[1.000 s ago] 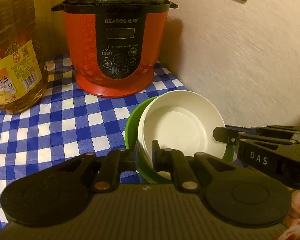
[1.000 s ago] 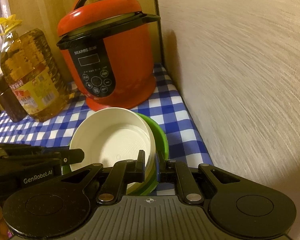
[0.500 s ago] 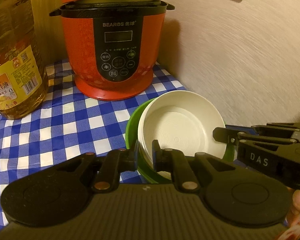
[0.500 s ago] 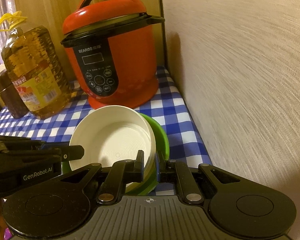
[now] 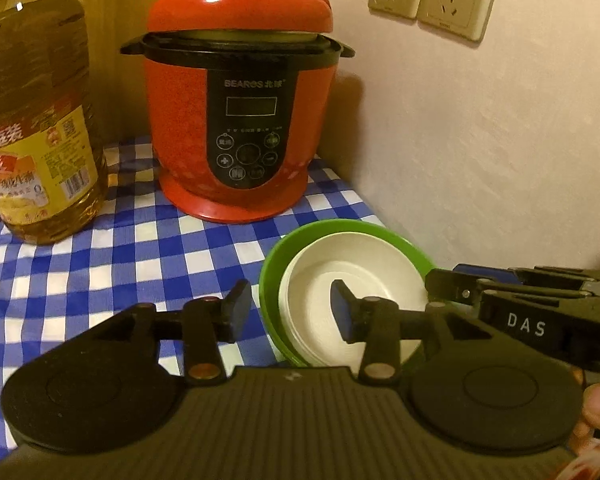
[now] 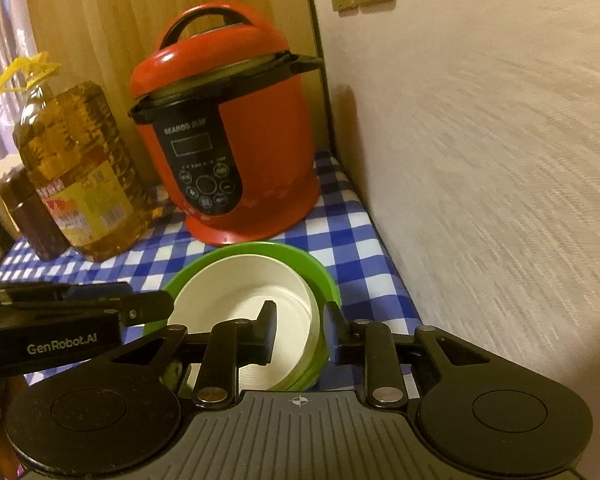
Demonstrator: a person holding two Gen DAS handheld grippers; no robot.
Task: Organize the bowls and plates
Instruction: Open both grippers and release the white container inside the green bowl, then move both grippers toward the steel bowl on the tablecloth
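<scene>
I see bare checked cloth [image 5: 100,264] left of the bowls [image 5: 352,280] (room to pass). Wall [image 6: 500,200] is close on the right, red cooker [image 5: 240,120] & oil bottle [image 5: 32,120] block the back.

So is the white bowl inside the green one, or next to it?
Inside. The white bowl sits nested in the green bowl, whose rim shows all around it in both views.

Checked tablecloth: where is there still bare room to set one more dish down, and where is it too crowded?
Bare cloth lies between the oil bottle, the red cooker and the green bowl holding the white bowl. A narrow strip runs between the bowls and the wall. The back is crowded; both grippers, left and right, stand open over the bowls.
</scene>
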